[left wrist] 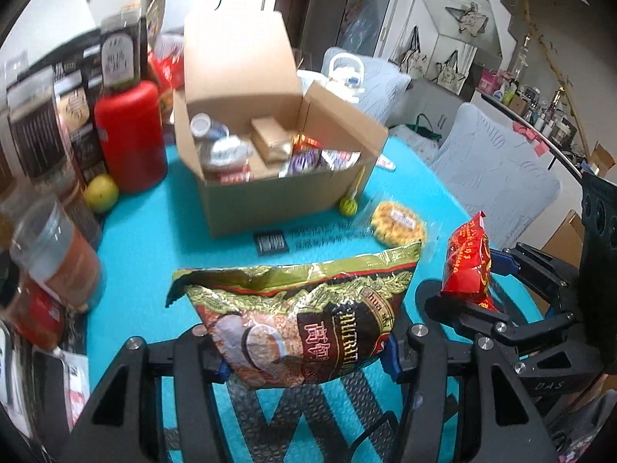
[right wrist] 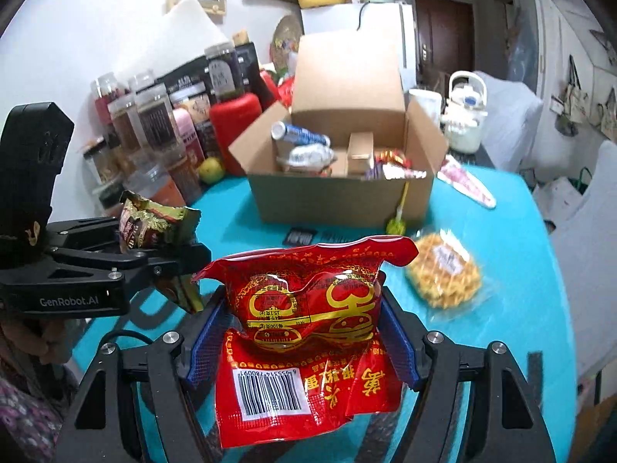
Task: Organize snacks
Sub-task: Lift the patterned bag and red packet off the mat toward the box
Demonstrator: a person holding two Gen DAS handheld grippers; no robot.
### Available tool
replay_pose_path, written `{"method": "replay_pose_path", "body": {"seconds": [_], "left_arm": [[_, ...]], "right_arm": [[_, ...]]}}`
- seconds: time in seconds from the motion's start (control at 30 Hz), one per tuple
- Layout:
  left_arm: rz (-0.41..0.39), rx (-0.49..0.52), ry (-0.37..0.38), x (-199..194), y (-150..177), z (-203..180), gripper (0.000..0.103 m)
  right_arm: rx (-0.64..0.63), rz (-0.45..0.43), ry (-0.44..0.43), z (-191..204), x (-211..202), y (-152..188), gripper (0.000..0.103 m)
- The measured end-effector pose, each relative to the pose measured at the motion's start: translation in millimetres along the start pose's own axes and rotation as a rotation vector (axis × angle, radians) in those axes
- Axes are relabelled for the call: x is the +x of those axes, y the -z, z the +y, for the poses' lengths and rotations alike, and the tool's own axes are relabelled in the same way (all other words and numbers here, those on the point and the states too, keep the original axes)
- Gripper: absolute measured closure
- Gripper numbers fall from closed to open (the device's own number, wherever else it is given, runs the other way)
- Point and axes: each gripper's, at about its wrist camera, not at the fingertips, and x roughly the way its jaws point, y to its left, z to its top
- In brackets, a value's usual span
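Observation:
My left gripper (left wrist: 306, 362) is shut on a green-and-gold cereal bag (left wrist: 300, 316), held above the turquoise table (left wrist: 154, 254). My right gripper (right wrist: 302, 339) is shut on a red snack packet (right wrist: 304, 332), its blue pads pressing both sides. Each gripper shows in the other's view: the right gripper (left wrist: 468, 281) with the red packet (left wrist: 466, 266) at the right, the left gripper (right wrist: 162, 254) with the cereal bag (right wrist: 154, 223) at the left. Ahead stands an open cardboard box (left wrist: 277, 193) (right wrist: 335, 196) holding several snacks and bottles.
A clear pack of yellow waffle snack (left wrist: 399, 223) (right wrist: 445, 277) and a green lollipop (left wrist: 348, 204) (right wrist: 396, 225) lie by the box. A red flask (left wrist: 129, 135), a green fruit (left wrist: 101, 193) and several jars (right wrist: 154, 127) crowd the left. A white kettle (right wrist: 464, 115) stands beyond the box.

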Motion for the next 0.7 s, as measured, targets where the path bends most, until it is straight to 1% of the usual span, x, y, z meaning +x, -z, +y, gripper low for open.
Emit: {"method": "replay_pose_path", "body": {"seconds": [0.17,0.33,0.57,0.7], "left_arm": [[-0.055,0.008,-0.005,-8,-18,-2,0.047],[-0.114,0.021,-0.009,-11,-41,-2,0.047],[-0.168,0.016,-0.028,-6,-75,6,0.047],[-0.2,0.008,-0.04,1,-98,14,0.047]], "right_arm": [[-0.017,-0.051,0.006,-4,-3,-21,0.029],[-0.015,-0.096,-0.007,-13,-4,-45,0.029],[-0.019,-0.147,0.005,-26,-2,-78,0.029],[-0.041,-0.171,0.022,-32,5,-99,0.029]]}}
